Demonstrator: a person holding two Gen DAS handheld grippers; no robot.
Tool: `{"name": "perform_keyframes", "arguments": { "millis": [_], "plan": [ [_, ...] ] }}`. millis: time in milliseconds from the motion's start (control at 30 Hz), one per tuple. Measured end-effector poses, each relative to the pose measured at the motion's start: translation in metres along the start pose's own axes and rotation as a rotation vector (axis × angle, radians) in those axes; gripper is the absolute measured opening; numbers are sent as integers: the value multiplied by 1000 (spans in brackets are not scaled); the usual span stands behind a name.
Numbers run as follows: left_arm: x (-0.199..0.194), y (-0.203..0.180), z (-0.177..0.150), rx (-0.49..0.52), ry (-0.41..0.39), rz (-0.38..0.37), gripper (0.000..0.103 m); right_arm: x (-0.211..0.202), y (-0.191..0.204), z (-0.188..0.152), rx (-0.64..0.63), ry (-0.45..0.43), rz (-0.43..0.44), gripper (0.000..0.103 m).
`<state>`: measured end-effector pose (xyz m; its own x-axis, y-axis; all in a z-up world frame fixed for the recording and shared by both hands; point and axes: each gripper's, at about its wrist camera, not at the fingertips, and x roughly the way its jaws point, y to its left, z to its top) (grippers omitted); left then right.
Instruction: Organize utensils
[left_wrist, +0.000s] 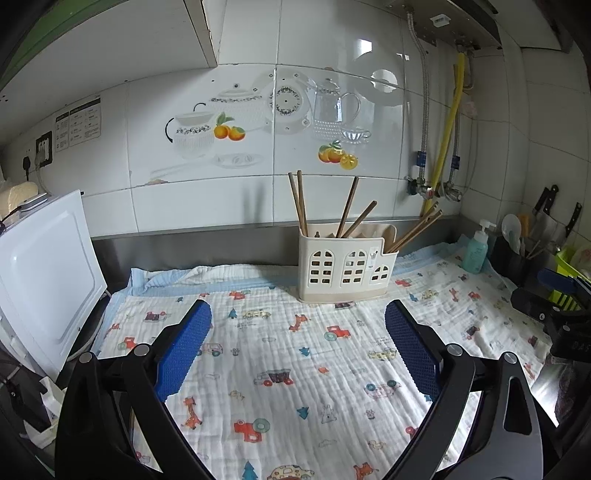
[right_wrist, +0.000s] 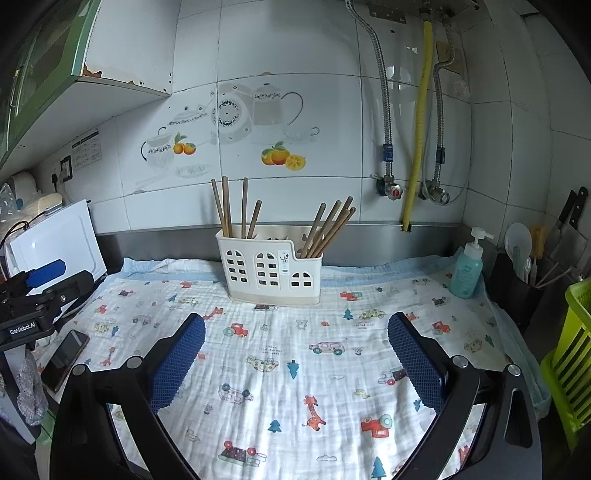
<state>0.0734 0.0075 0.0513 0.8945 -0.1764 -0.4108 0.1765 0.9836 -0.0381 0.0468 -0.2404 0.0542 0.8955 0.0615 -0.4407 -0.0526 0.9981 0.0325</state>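
Nearest, the left gripper (left_wrist: 298, 314) and right gripper (right_wrist: 296, 326) both hold their jaws wide apart with nothing between them, over a bare stretch of the printed cloth (right_wrist: 295, 387) on the counter. Beyond, at twelve o'clock, the white holder (right_wrist: 269, 271) stands upright near the cloth's back edge, wooden chopsticks (right_wrist: 328, 230) sticking up from it. At two o'clock is a soap bottle (right_wrist: 466, 269). Only the right view shows a phone (right_wrist: 64, 358) at nine o'clock and a green basket (right_wrist: 570, 365) at three o'clock.
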Motion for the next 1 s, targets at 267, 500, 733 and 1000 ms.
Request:
{"name": "perform_keyframes", "arguments": {
  "millis": [267,500,733,1000],
  "plan": [
    [0,-2,-2,9,1,-8,94,5,-2,-6,19,20,4,96],
    [6,-3,-3,8,17,-11,94,9,-3,-7,25,30,10,96],
    [10,-3,-4,5,25,-11,94,12,-4,-7,32,35,14,96],
    [14,0,-6,-7,37,-11,94,15,-4,-7,35,40,16,96]
  ]
}}
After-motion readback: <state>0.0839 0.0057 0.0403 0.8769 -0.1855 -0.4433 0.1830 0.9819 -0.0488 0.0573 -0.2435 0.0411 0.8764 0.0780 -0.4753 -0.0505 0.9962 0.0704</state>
